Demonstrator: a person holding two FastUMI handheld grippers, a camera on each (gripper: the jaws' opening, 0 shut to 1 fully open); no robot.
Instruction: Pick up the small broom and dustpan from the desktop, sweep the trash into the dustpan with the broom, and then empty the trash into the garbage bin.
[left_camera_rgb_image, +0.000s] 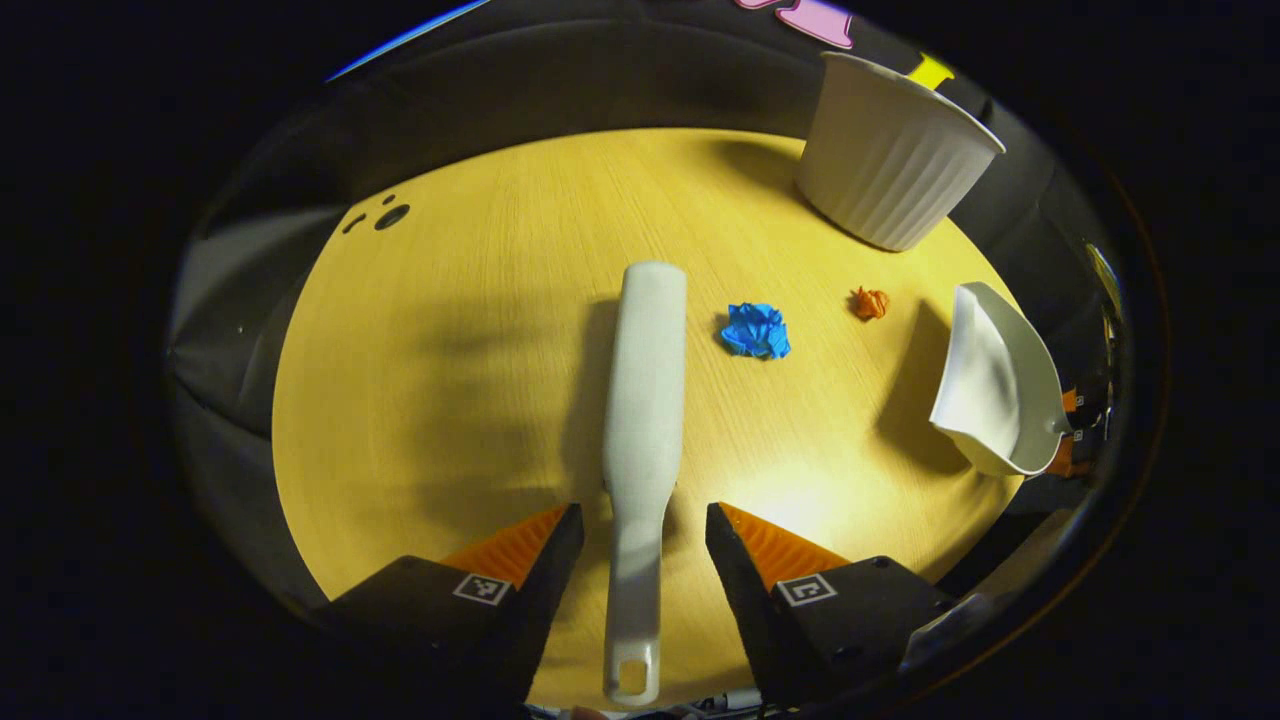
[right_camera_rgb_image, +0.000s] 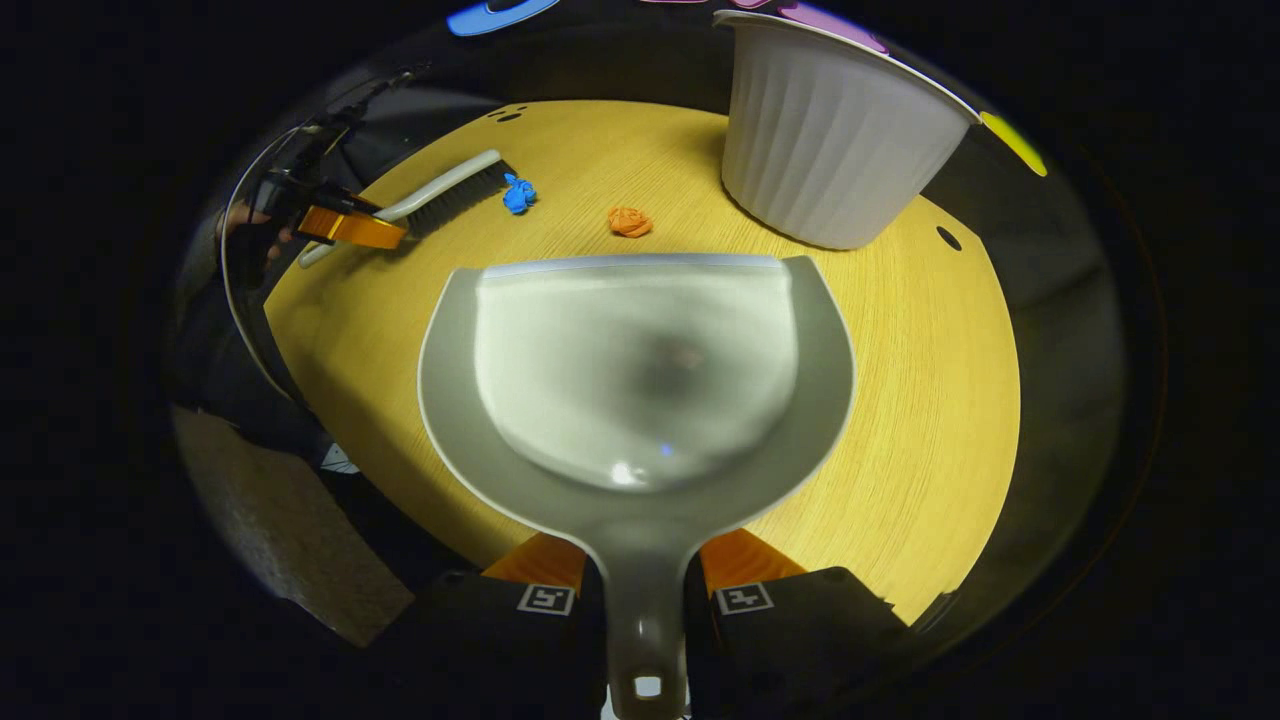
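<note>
The broom (left_camera_rgb_image: 645, 400) lies mid-frame on the counter (left_camera_rgb_image: 450, 400), its handle between my left gripper (left_camera_rgb_image: 640, 530)'s spread fingers, ungrasped. My right gripper (right_camera_rgb_image: 643, 575) clamps the dustpan (right_camera_rgb_image: 640, 380)'s handle, its mouth facing the blue scrap (right_camera_rgb_image: 518, 193) and orange scrap (right_camera_rgb_image: 630, 221); the bin (right_camera_rgb_image: 830, 150) waits upper right.

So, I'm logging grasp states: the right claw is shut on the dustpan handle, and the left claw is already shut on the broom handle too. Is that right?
Not quite. The right claw is shut on the dustpan handle, but the left claw is open: in the left gripper view its fingers stand apart on either side of the broom handle, with gaps showing.
</note>
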